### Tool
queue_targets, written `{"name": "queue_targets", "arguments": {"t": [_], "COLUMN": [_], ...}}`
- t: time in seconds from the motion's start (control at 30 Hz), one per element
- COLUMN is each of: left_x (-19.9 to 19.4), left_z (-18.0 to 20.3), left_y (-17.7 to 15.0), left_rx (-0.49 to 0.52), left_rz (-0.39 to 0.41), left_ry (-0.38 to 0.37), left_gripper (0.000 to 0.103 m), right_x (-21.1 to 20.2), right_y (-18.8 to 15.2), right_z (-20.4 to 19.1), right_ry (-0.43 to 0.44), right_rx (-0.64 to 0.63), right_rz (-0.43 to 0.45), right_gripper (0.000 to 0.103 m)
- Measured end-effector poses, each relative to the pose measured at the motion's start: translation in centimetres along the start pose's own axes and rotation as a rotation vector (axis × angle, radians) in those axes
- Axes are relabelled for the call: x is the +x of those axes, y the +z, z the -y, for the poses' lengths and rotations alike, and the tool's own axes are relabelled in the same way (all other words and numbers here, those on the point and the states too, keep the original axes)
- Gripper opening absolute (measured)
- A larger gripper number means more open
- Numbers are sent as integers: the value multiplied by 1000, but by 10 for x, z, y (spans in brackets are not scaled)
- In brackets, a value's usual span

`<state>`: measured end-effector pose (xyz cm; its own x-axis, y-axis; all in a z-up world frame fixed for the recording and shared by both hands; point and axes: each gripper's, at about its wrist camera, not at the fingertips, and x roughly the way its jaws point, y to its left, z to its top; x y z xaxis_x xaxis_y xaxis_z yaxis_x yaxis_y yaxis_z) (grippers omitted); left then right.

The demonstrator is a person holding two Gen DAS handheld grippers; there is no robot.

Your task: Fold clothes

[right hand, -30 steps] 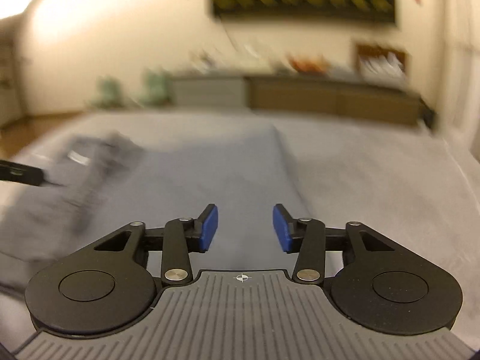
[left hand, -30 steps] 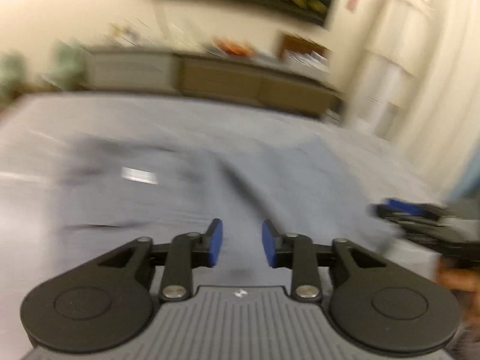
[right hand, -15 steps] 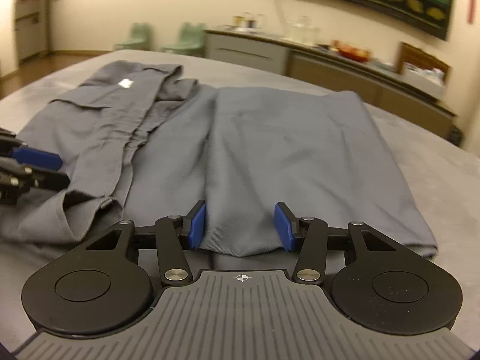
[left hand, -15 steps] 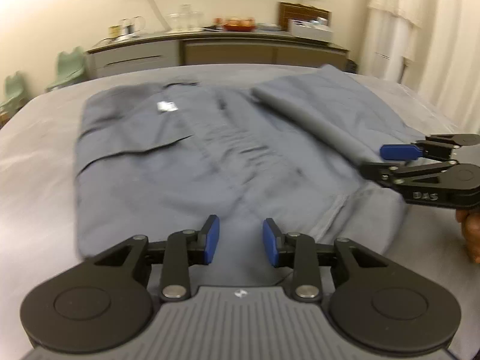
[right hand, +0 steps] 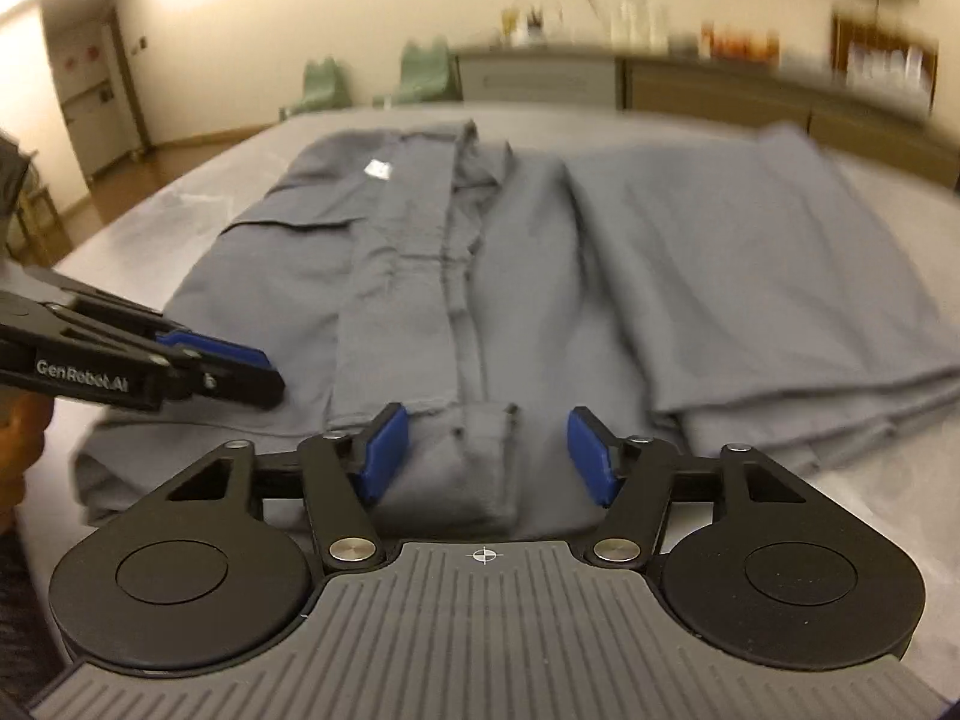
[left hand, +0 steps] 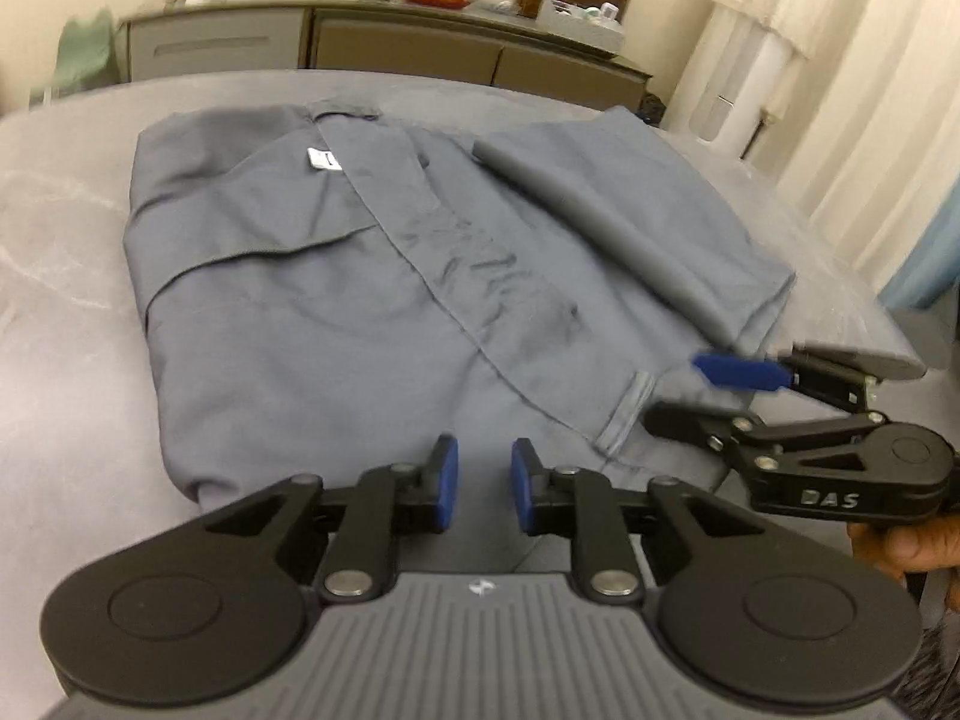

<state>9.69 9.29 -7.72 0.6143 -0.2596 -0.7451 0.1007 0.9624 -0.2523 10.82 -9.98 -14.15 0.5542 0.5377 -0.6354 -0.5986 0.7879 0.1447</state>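
Lying lengthwise across the grey table (left hand: 54, 276), the slate-grey cotton garment (left hand: 312, 312) runs from its collar in the upper centre of both frames down to its hem at the lower centre, so its long axis points straight away from both tongs. At the lower left of the right wrist view the left gripper (right hand: 240, 369) reaches in over the hem's left corner; in its own view the left gripper (left hand: 483, 489) has jaws narrowing, with cloth just beyond the blue pads and nothing pinched that I can see. At the lower centre of the right wrist view the right gripper (right hand: 489, 456) is spreading its jaws around the folded cuff (right hand: 486, 462), pads clear of it. Both tongs sit at the hem; the right looks nearer to a grasp. No containers hold anything near the garment.
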Motion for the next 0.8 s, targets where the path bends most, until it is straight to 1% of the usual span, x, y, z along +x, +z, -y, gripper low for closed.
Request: {"name": "queue_targets", "arguments": {"t": [0.03, 0.07, 0.1, 0.13, 0.17, 0.2, 0.27, 0.3, 0.33, 0.37, 0.4, 0.43, 0.5, 0.53, 0.6, 0.63, 0.7, 0.73, 0.77, 0.8], "left_x": [-2, -6, -7, -6, -4, 1, 25, 40, 57, 76, 97, 117, 155, 171, 196, 206, 212, 212, 211, 211], "left_z": [0, 4, 10, 19, 31, 45, 81, 100, 118, 134, 149, 160, 177, 181, 188, 190, 190, 187, 184, 181], "left_y": [11, 21, 34, 49, 65, 83, 118, 136, 153, 167, 181, 192, 207, 213, 221, 223, 223, 222, 219, 218], "left_rx": [-7, -13, -17, -20, -19, -11, 7, 20, 32, 32, 27, 19, 1, -2, -3, -3, 9, 21, 37, 50], "left_rz": [22, 38, 50, 63, 74, 80, 70, 56, 34, 7, -26, -55, -99, -113, -137, -146, -159, -164, -166, -167], "left_ry": [-16, -29, -40, -52, -64, -73, -105, -129, -145, -143, -136, -124, -77, -49, -14, -2, -2, 6, 20, 29], "left_gripper": [35, 47, 50, 55, 58, 60, 74, 78, 80, 80, 80, 80, 80, 80, 78, 78, 78, 75, 51, 38], "right_x": [-9, -21, -33, -45, -56, -63, -54, -50, -45, -40, -33, -28, -31, -36, -47, -52, -64, -69, -72, -71], "right_y": [7, 16, 25, 33, 42, 47, 36, 31, 26, 22, 20, 20, 21, 23, 34, 41, 52, 55, 57, 58], "right_z": [14, 38, 62, 86, 110, 133, 172, 191, 211, 225, 228, 228, 220, 214, 201, 193, 174, 164, 154, 145], "right_ry": [-1, -66, -131, -197, -262, -306, -283, -272, -260, -242, -208, -183, -177, -160, -123, -104, -55, -31, -20, -10], "right_rx": [22, 43, 65, 86, 108, 140, 260, 319, 379, 425, 438, 442, 408, 391, 336, 303, 243, 212, 176, 147], "right_rz": [3, 40, 78, 115, 153, 175, 138, 119, 100, 79, 54, 37, 44, 61, 108, 136, 186, 205, 211, 207], "right_gripper": [65, 79, 88, 99, 99, 99, 97, 95, 92, 78, 60, 24, 15, 12, 10, 9, 8, 8, 8, 8]}}
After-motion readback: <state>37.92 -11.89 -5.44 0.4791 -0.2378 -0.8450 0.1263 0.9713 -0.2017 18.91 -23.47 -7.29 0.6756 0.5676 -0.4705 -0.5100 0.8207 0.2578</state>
